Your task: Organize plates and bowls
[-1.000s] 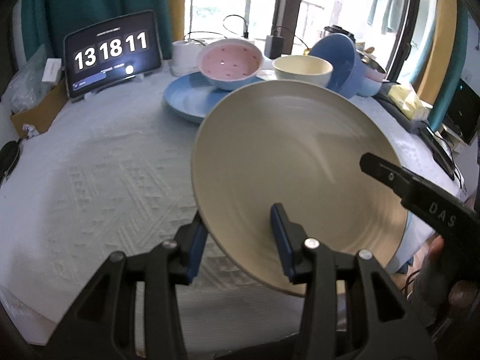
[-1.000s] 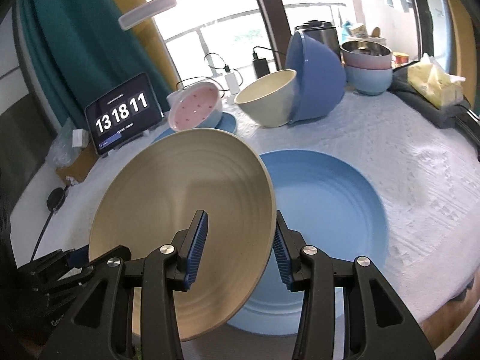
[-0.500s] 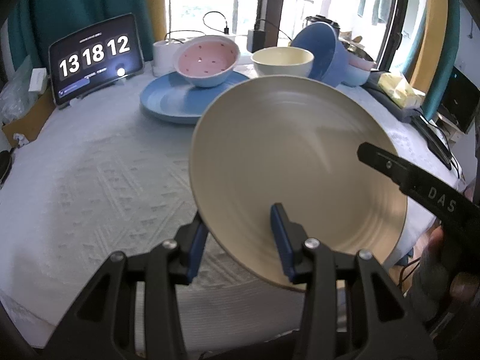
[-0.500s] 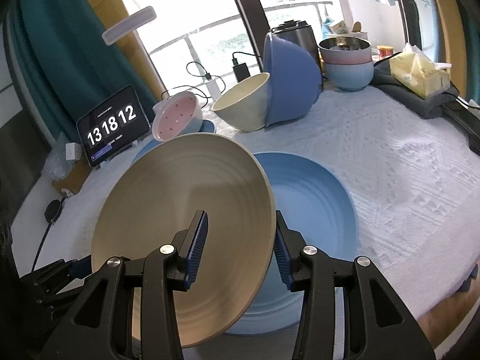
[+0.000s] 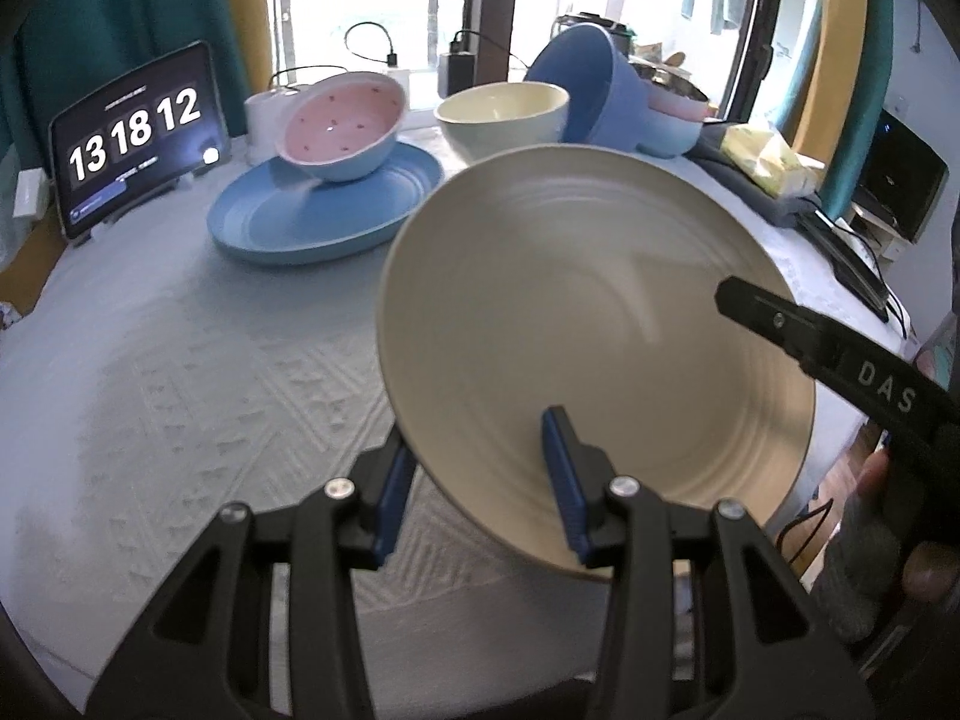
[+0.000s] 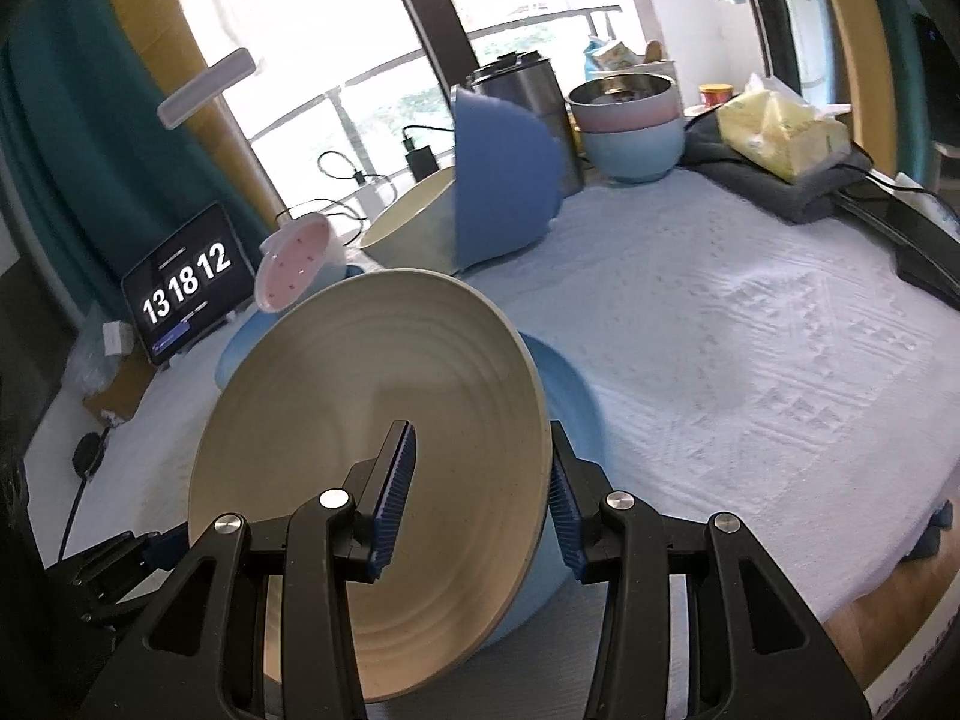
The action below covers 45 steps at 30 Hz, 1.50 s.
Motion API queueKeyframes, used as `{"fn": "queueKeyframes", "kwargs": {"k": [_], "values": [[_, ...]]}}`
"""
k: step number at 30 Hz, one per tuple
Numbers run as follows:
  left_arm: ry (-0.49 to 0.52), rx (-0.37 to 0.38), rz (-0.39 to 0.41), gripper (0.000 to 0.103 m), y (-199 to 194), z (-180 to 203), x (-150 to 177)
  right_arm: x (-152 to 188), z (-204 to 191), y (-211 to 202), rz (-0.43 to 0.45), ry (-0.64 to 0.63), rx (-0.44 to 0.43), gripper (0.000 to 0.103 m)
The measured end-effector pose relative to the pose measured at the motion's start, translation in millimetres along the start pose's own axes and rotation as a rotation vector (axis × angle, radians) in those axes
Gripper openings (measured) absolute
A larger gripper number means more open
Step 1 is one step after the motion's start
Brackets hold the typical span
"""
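A round beige plate [image 5: 594, 336], matte with faint concentric ridges and a thin speckled rim, hangs tilted above the table [image 5: 180, 360], carried from both sides at once. The left gripper [image 5: 480, 480] has its jaws part-way closed and clamped on the near rim: one blue ribbed pad lies on the plate's upper face, the other tucks under the edge. The right gripper [image 6: 480, 492] does the same on the opposite rim, jaws pinching the lip, one pad on the inner face and one behind it. In the left view that gripper's black finger reaches over the plate's right edge.

Just beyond the right jaws, under the beige plate, a smooth light-blue plate [image 6: 564, 384] lies flat on the white embossed tablecloth. Ahead of the left jaws, well apart, a second blue plate [image 5: 324, 216] carries a tilted pink-lined bowl [image 5: 342, 120] with small dark specks. To its right stands a cream bowl [image 5: 504, 114], glossy and upright, with a deep blue bowl [image 5: 594, 90] tipped on its side against it. Further right sit two stacked bowls [image 6: 630, 120], pink over pale blue. Far left of the jaws, a tablet clock [image 5: 138, 132] stands propped up.
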<state>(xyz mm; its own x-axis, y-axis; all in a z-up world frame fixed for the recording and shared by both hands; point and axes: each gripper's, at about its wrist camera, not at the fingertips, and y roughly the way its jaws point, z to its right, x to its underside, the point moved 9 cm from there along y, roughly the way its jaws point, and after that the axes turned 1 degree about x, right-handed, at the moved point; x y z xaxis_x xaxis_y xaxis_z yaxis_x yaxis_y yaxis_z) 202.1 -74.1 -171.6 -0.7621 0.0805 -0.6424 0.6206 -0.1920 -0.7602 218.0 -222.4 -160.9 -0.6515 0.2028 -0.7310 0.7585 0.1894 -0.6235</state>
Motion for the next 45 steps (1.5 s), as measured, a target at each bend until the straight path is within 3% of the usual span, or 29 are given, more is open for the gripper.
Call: {"fn": "queueKeyframes", "kwargs": {"k": [5,18,29,45], "values": [[0.011,0.006,-0.003,0.044,7,6,-3,-1,11,0,0.009,0.025,0.019,0.045],[0.059,-0.063,0.010,0.045,16,8,-9,-3,21,3,0.022,0.041,0.039,0.045],[0.031,-0.066,-0.014,0.045,22,1,-4,-2,24,7,0.041,0.018,0.091,0.045],[0.024,-0.062,0.004,0.047,32,-9,-7,10,32,37,-0.019,0.008,0.141,0.045]]}}
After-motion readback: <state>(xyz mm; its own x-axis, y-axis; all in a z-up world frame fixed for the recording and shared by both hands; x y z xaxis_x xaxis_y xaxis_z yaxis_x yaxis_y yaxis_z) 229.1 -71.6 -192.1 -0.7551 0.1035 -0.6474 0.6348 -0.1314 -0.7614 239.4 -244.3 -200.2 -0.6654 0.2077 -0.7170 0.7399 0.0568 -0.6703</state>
